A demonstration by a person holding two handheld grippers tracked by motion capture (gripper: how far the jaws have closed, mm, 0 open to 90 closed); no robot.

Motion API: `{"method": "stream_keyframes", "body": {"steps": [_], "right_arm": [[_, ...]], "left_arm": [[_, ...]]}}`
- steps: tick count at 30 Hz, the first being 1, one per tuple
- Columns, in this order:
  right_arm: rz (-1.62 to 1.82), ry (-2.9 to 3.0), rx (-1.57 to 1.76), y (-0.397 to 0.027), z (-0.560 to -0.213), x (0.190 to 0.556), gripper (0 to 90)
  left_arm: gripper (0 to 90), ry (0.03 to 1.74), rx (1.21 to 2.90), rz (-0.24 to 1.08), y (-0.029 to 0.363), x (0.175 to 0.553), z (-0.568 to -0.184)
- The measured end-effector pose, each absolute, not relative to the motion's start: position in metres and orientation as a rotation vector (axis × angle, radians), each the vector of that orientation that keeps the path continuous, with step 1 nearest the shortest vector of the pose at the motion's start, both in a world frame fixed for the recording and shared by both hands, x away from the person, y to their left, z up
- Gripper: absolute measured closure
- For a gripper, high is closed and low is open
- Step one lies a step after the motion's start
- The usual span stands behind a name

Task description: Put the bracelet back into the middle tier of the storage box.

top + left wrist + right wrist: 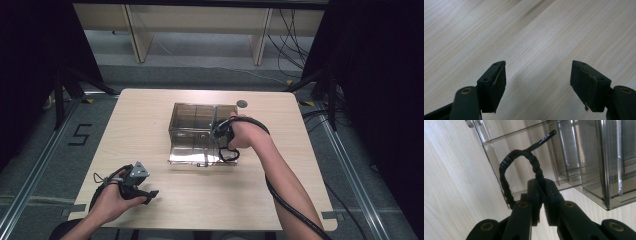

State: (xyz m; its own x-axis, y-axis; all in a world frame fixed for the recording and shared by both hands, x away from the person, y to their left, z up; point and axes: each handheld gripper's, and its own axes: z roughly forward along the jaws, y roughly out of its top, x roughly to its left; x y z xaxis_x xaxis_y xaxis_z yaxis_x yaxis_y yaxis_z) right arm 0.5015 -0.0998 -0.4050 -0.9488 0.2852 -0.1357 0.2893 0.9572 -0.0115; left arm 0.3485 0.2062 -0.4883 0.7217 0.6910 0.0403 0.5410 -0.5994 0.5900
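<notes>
A smoky clear plastic box [192, 120] with inner dividers stands mid-table, its front flap [192, 156] folded down flat. My right gripper [221, 132] hovers at the box's right front, shut on a black twisted cord [229, 153]. In the right gripper view the cord [506, 163] loops up from the closed jaws of my right gripper [542, 192], its glossy tip over the flap, with the box [584, 157] just beyond. My left gripper [149, 195] rests low near the table's front left corner. In its own view my left gripper [537, 85] is open over bare wood, holding nothing.
The light wooden table [145, 115] carries a small grey disc [242, 104] behind the box. The right gripper's cable [295, 210] trails along the forearm to the front edge. Dark stands and cables flank the table on the floor.
</notes>
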Motion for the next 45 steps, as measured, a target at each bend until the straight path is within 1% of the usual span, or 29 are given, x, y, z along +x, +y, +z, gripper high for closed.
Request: {"method": "stream_keyframes", "body": {"steps": [13, 14, 20, 21, 32, 34, 35, 39, 40, 43, 45], "right_arm": [[-0.062, 2.992, 0.410, -0.093, -0.410, 0.502, 84.7], [-0.082, 2.992, 0.466, -0.093, -0.410, 0.500, 84.7], [-0.036, 3.009, 0.435, -0.093, -0.414, 0.502, 84.7], [-0.024, 3.007, 0.389, -0.093, -0.415, 0.504, 84.7], [-0.083, 3.003, 0.455, -0.090, -0.416, 0.501, 84.6], [-0.083, 3.005, 0.442, -0.090, -0.417, 0.502, 84.6], [-0.060, 3.005, 0.377, -0.090, -0.417, 0.504, 84.6], [-0.060, 3.006, 0.379, -0.090, -0.419, 0.504, 84.6], [-0.068, 3.001, 0.399, -0.090, -0.419, 0.504, 84.6], [-0.057, 3.007, 0.359, -0.090, -0.420, 0.505, 84.6], [-0.062, 3.008, 0.392, -0.089, -0.421, 0.505, 84.6]], "left_arm": [[28.9, 0.933, 2.374, 0.342, 0.206, 0.348, -0.488], [28.9, 0.938, 2.373, 0.354, 0.206, 0.349, -0.488], [28.9, 0.937, 2.379, 0.344, 0.206, 0.349, -0.488], [28.9, 0.938, 2.378, 0.344, 0.206, 0.349, -0.488], [28.9, 0.939, 2.376, 0.344, 0.206, 0.349, -0.489], [28.9, 0.933, 2.373, 0.353, 0.206, 0.349, -0.489], [28.9, 0.934, 2.374, 0.353, 0.206, 0.349, -0.489], [28.9, 0.906, 2.389, 0.370, 0.207, 0.350, -0.488], [28.9, 0.938, 2.380, 0.343, 0.206, 0.349, -0.488], [28.8, 0.940, 2.380, 0.342, 0.206, 0.349, -0.489], [28.8, 0.936, 2.374, 0.352, 0.206, 0.349, -0.489]]}}
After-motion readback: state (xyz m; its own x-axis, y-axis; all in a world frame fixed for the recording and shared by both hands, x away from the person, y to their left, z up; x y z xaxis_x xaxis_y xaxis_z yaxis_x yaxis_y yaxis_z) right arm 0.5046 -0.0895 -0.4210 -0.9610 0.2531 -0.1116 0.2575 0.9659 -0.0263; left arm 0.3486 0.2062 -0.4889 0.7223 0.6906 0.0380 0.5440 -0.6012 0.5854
